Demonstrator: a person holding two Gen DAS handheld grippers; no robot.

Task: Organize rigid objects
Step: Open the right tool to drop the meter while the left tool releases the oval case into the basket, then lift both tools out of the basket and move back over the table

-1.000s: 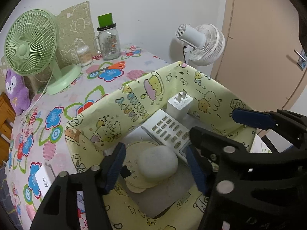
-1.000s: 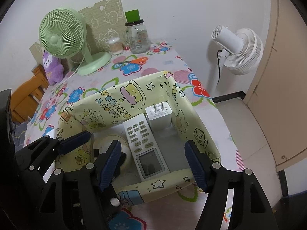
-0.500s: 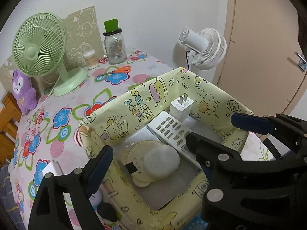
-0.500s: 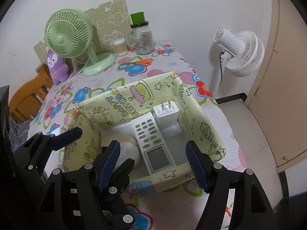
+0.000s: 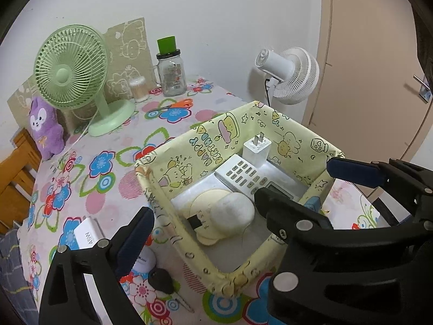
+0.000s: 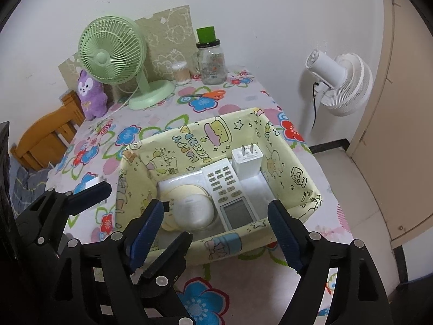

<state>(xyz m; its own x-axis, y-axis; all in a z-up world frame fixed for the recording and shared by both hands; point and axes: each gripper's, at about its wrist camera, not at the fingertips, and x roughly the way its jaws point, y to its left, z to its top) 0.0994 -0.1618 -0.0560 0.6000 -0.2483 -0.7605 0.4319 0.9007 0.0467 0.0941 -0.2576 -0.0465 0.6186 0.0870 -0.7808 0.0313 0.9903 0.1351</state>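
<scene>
Drop done: both tongs, left (image 5: 205,216) and right (image 6: 216,233), just spread apart, empty above bin (image 5: 224,279). Next: key (image 5: 161,284), lower left, likely.

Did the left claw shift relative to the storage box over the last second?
Yes. The left claw has backed up and away from the yellow storage box, its jaws just opening; the white mouse lies released inside.

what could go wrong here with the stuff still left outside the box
The key and small white items lie right under the left tool; reaching down could knock them off the table edge. The box is soft-walled, so bumping it may tip the upright charger onto the remote.
</scene>
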